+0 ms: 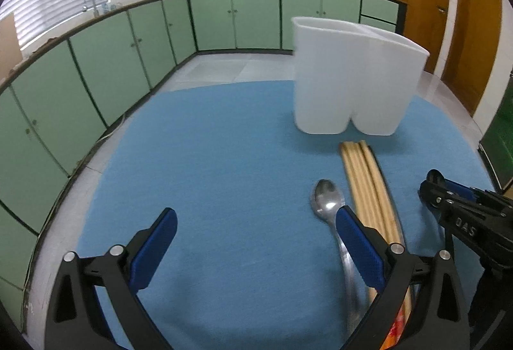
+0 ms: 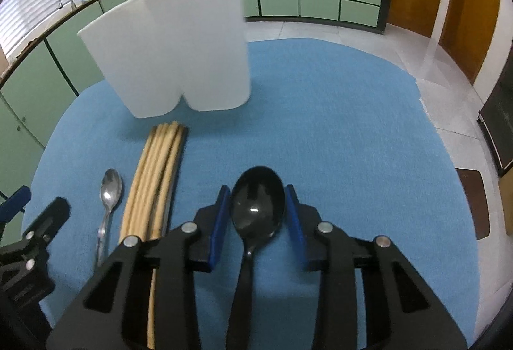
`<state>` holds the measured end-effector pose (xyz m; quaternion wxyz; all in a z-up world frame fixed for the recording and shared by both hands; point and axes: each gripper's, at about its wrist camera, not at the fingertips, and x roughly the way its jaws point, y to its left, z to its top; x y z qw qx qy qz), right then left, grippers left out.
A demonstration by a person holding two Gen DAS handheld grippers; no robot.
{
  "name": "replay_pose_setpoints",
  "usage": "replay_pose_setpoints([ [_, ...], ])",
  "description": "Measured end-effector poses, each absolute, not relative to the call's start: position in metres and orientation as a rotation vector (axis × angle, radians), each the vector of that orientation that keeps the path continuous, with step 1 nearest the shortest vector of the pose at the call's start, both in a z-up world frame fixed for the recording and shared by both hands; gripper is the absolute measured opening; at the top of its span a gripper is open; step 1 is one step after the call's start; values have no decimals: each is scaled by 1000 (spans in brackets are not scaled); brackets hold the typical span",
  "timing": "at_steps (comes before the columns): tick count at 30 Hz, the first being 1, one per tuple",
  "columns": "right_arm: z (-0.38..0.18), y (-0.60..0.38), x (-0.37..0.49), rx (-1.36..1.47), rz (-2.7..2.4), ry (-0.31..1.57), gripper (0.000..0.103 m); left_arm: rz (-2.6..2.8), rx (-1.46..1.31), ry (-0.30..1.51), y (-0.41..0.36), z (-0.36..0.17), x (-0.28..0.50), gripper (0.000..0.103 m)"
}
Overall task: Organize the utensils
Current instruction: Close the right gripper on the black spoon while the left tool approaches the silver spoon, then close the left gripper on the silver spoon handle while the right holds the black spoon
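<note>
A black spoon lies on the blue mat, bowl away from me. My right gripper is shut on it, its blue pads against both sides of the bowl. To its left lie several wooden chopsticks and a metal spoon. Behind them stands a white two-compartment holder. In the left wrist view my left gripper stands wide open over bare mat. The metal spoon lies just inside its right finger, beside the chopsticks, its handle partly hidden. The holder is beyond.
The mat covers a round table with its edge close on the left. Green cabinets run along the far wall and wooden doors stand at the right. My right gripper shows at the right edge.
</note>
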<state>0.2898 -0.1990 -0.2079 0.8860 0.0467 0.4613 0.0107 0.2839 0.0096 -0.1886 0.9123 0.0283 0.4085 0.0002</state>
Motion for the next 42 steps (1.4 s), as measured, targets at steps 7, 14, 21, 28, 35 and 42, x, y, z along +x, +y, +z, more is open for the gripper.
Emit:
replay_pose_setpoints([
  [7,-211,-214,287,108,27,961,33,-21,52,883,-11,-205,312,97],
  [14,-215,-212,284,103,35,943,33,-6,36,940,-12,-223,335,97],
  [21,-216,-210,286,85,48,948,34,-14,35,949,-12,-221,346,97],
  [28,-211,-218,295,161,75,1002,41,-31,29,956,-16,-216,337,79],
  [35,-209,-208,302,114,37,1054,33,-81,52,965,-30,-209,334,33],
  [42,-200,-214,290,145,85,989,33,-134,13,922,-26,-201,324,28],
])
